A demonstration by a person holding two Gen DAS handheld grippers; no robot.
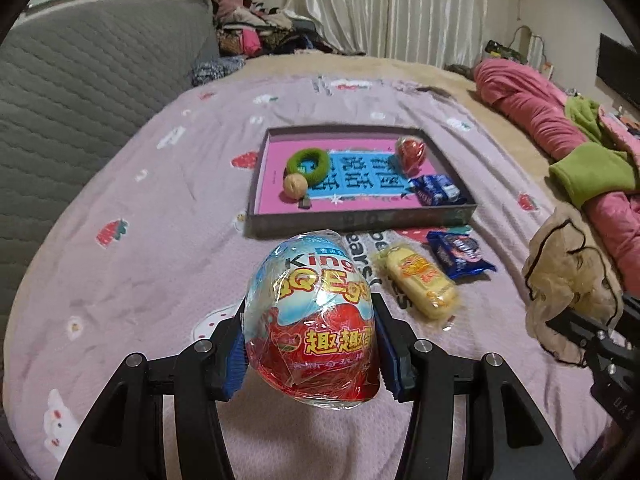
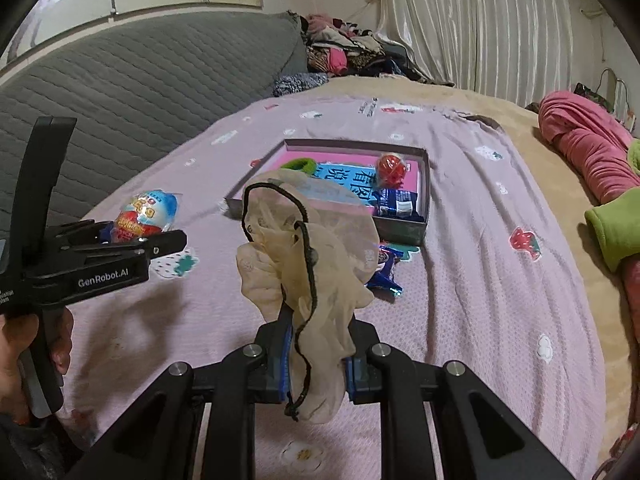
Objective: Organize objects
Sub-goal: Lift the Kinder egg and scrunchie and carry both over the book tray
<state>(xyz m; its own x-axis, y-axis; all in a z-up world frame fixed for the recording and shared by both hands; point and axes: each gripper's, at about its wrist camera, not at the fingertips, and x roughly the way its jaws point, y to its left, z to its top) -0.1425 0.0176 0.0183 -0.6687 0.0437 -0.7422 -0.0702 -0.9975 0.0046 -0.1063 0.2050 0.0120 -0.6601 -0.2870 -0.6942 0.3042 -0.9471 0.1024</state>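
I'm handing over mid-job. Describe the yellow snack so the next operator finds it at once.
Find the shallow grey tray on the pink bedspread. Just in front of its near wall, outside it, lies the yellow snack pack, beside a blue wrapper. It is the only yellow, log-shaped packet there.

A tray (image 1: 362, 222) sits on the bed (image 1: 168, 248), holding a ring (image 1: 308, 166), a ball (image 1: 295, 187) and a snack packet (image 1: 436, 190). Two more packets (image 1: 460, 254) lie in front of it.

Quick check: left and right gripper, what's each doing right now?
Left gripper: closed on the wrapped toy egg.
Right gripper: shut on the beige drawstring pouch.
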